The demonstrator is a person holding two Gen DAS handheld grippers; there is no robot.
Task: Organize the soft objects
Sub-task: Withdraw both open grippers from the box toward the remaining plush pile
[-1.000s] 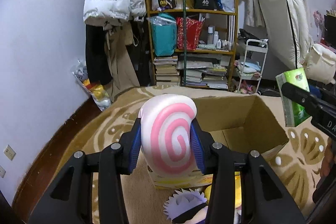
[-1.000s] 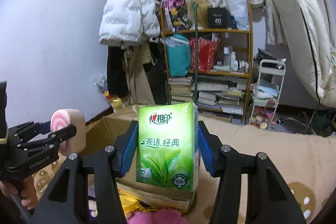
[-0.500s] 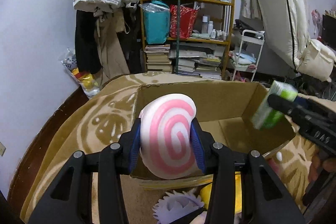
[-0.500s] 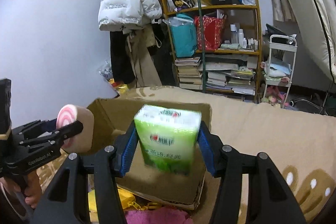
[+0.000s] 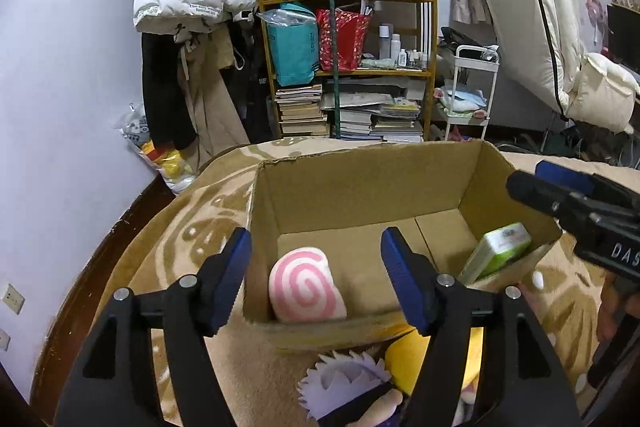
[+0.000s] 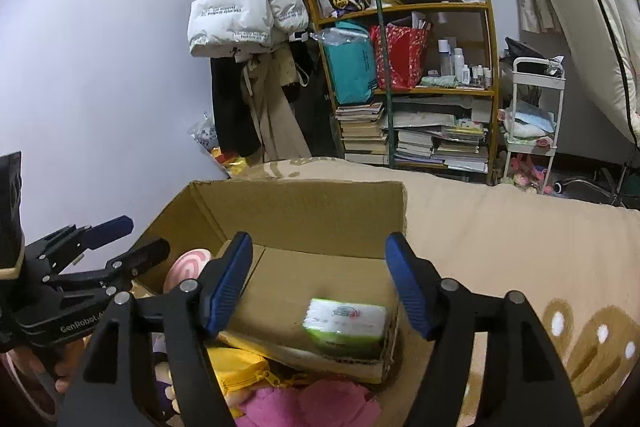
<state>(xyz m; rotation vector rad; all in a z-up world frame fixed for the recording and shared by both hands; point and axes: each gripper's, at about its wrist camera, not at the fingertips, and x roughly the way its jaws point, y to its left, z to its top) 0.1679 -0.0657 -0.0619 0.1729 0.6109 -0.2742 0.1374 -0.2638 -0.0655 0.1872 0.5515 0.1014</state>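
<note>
Pink-white spiral cushion [image 5: 306, 287]; green-white tissue pack [image 6: 346, 325]; brown cardboard box [image 5: 360, 195]; beige patterned blanket [image 6: 520, 247].

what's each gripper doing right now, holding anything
Left gripper: open, holding nothing; the pink swirl cushion lies in the cardboard box.
Right gripper: open, holding nothing; the green tissue pack lies in the box.

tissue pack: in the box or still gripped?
In the box. The tissue pack lies tilted against its right wall, and the right gripper above is open and empty.
</note>
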